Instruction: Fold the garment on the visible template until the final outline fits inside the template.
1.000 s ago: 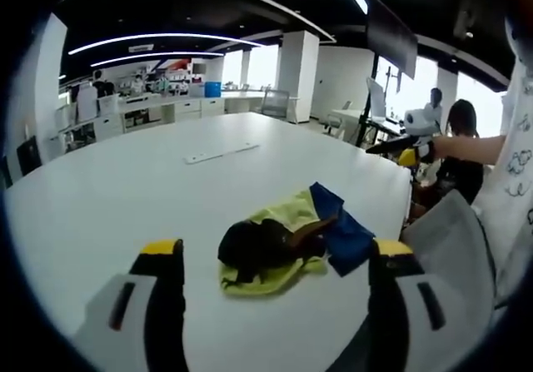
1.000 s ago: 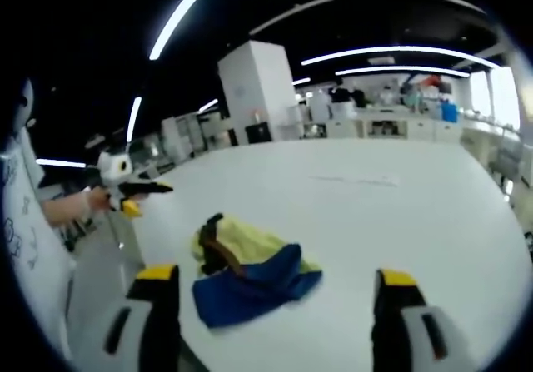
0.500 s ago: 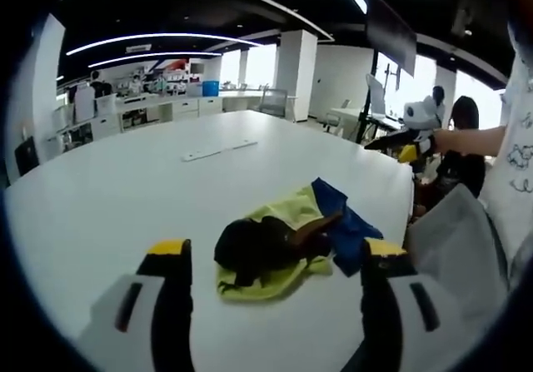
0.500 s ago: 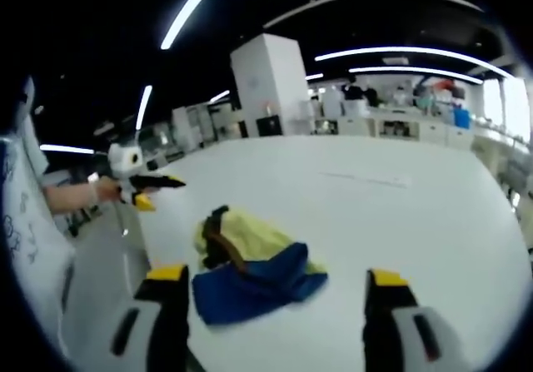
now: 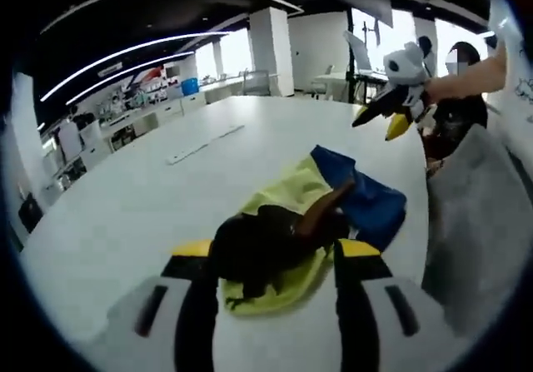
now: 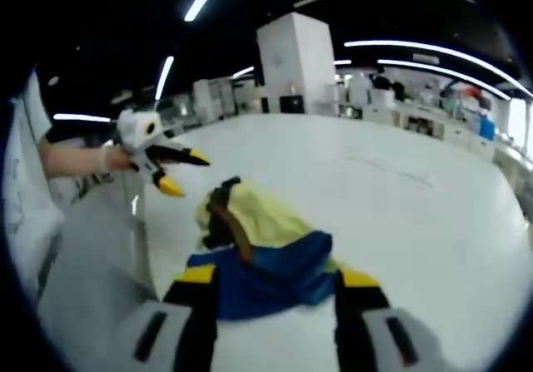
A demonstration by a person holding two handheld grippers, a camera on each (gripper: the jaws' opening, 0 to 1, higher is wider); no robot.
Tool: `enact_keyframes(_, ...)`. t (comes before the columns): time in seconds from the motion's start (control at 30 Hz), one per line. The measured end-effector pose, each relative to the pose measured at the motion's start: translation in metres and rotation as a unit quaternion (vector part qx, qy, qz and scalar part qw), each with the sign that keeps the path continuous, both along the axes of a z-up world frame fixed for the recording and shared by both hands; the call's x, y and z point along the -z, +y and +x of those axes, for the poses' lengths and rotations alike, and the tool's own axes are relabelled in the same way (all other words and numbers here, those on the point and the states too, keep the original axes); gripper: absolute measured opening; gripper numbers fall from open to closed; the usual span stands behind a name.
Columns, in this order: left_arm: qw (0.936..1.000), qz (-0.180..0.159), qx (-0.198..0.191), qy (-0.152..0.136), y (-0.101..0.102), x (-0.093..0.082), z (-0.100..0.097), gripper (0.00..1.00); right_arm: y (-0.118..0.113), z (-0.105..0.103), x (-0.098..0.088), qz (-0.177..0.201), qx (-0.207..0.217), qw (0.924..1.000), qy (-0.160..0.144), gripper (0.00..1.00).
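A crumpled garment [image 5: 291, 222] of yellow, black and blue cloth with a brown strap lies near the edge of the white table [image 5: 125, 197]. My left gripper [image 5: 276, 251] is open, low over the table, its yellow-tipped jaws standing on either side of the garment's black end. In the right gripper view the garment [image 6: 266, 251] shows its blue part nearest, and my right gripper [image 6: 277, 276] is open with that blue cloth between its jaws. The right gripper [image 5: 390, 110] also shows held in a hand beyond the garment, and the left gripper [image 6: 171, 166] shows the same way.
A grey chair back [image 5: 475, 222] stands against the table edge beside the garment, also visible as the chair [image 6: 92, 247]. A thin white strip [image 5: 200, 143] lies farther out on the table. A seated person [image 5: 454, 97] is behind. Desks and pillars stand in the background.
Both grippers have come closer to the garment and lower, so it looks larger. The jaws of each have narrowed a little and now stand around the cloth.
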State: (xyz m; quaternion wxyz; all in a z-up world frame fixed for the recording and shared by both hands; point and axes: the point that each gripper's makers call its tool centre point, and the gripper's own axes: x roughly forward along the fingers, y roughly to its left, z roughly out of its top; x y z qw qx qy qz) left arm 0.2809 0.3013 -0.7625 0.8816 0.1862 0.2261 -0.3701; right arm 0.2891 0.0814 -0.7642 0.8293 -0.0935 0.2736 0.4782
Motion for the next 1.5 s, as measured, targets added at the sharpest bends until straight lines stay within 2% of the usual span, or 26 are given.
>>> enact_keyframes(0.13, 0.9989, 0.039, 0.024, -0.014, -0.006, 0.013, 0.007, 0.39, 0.01, 0.002, 0.009, -0.019, -0.02, 0.9996, -0.005, 0.4)
enact_keyframes(0.2, 0.9987, 0.041, 0.025, -0.013, -0.008, 0.017, 0.01, 0.36, 0.011, 0.004, 0.013, -0.034, -0.029, 0.999, -0.009, 0.36)
enact_keyframes(0.27, 0.9983, 0.047, 0.032, -0.014, -0.012, 0.02, 0.011, 0.32, 0.011, 0.007, 0.02, -0.062, -0.05, 0.9964, -0.028, 0.3)
enact_keyframes(0.37, 0.9967, 0.065, 0.045, -0.017, -0.017, 0.027, 0.01, 0.27, 0.018, 0.005, 0.028, -0.079, -0.072, 0.9937, -0.033, 0.27)
enact_keyframes(0.4, 0.9967, 0.067, 0.044, -0.016, -0.018, 0.029, 0.01, 0.28, 0.019, 0.006, 0.031, -0.094, -0.087, 0.9908, -0.044, 0.26)
enact_keyframes(0.47, 0.9947, 0.086, 0.053, -0.019, -0.016, 0.035, 0.01, 0.27, 0.021, 0.007, 0.035, -0.116, -0.104, 0.9858, -0.063, 0.24)
enact_keyframes(0.5, 0.9912, 0.111, 0.063, -0.032, -0.013, 0.038, 0.011, 0.26, 0.024, 0.006, 0.038, -0.127, -0.119, 0.982, -0.074, 0.23)
enact_keyframes(0.53, 0.9899, 0.118, 0.069, -0.037, -0.014, 0.039, 0.01, 0.26, 0.026, 0.005, 0.04, -0.133, -0.126, 0.9801, -0.077, 0.23)
enact_keyframes(0.63, 0.9883, 0.128, 0.076, -0.034, -0.014, 0.046, 0.01, 0.22, 0.035, -0.001, 0.048, -0.13, -0.132, 0.9805, -0.067, 0.23)
enact_keyframes(0.67, 0.9858, 0.141, 0.081, -0.042, -0.012, 0.046, 0.011, 0.21, 0.033, 0.006, 0.05, -0.16, -0.145, 0.9705, -0.106, 0.22)
enact_keyframes(0.7, 0.9847, 0.145, 0.084, -0.049, -0.014, 0.045, 0.012, 0.2, 0.033, 0.006, 0.052, -0.171, -0.155, 0.9659, -0.118, 0.2)
enact_keyframes(0.73, 0.9842, 0.147, 0.083, -0.053, -0.015, 0.045, 0.013, 0.2, 0.036, 0.004, 0.055, -0.177, -0.161, 0.9635, -0.12, 0.2)
enact_keyframes(0.8, 0.982, 0.16, 0.079, -0.063, -0.012, 0.046, 0.019, 0.2, 0.04, 0.003, 0.059, -0.175, -0.165, 0.9634, -0.119, 0.21)
enact_keyframes(0.83, 0.9814, 0.162, 0.08, -0.065, -0.013, 0.046, 0.021, 0.19, 0.04, 0.004, 0.06, -0.185, -0.171, 0.9593, -0.128, 0.2)
enact_keyframes(0.87, 0.9808, 0.163, 0.083, -0.068, -0.014, 0.044, 0.022, 0.18, 0.039, 0.007, 0.062, -0.201, -0.18, 0.9518, -0.145, 0.19)
enact_keyframes(0.9, 0.9805, 0.164, 0.083, -0.07, -0.015, 0.043, 0.022, 0.18, 0.04, 0.008, 0.062, -0.203, -0.182, 0.9502, -0.151, 0.18)
enact_keyframes(1.03, 0.9787, 0.165, 0.09, -0.081, -0.017, 0.036, 0.022, 0.16, 0.041, 0.009, 0.064, -0.199, -0.177, 0.9525, -0.148, 0.14)
enact_keyframes(1.1, 0.9779, 0.167, 0.093, -0.085, -0.016, 0.034, 0.021, 0.14, 0.037, 0.015, 0.067, -0.217, -0.177, 0.9453, -0.168, 0.11)
enact_keyframes(1.13, 0.9772, 0.169, 0.095, -0.087, -0.016, 0.034, 0.022, 0.13, 0.037, 0.016, 0.067, -0.22, -0.177, 0.9443, -0.17, 0.07)
enact_keyframes(1.23, 0.9774, 0.173, 0.092, -0.079, -0.012, 0.04, 0.024, 0.15, 0.038, 0.016, 0.066, -0.213, -0.168, 0.9485, -0.165, 0.02)
enact_keyframes(1.33, 0.9738, 0.191, 0.097, -0.076, -0.008, 0.047, 0.026, 0.15, 0.039, 0.018, 0.061, -0.208, -0.159, 0.9504, -0.168, 0.0)
enact_keyframes(1.5, 0.9743, 0.182, 0.102, -0.086, -0.017, 0.036, 0.022, 0.1, 0.04, 0.02, 0.047, -0.185, -0.135, 0.9592, -0.166, 0.0)
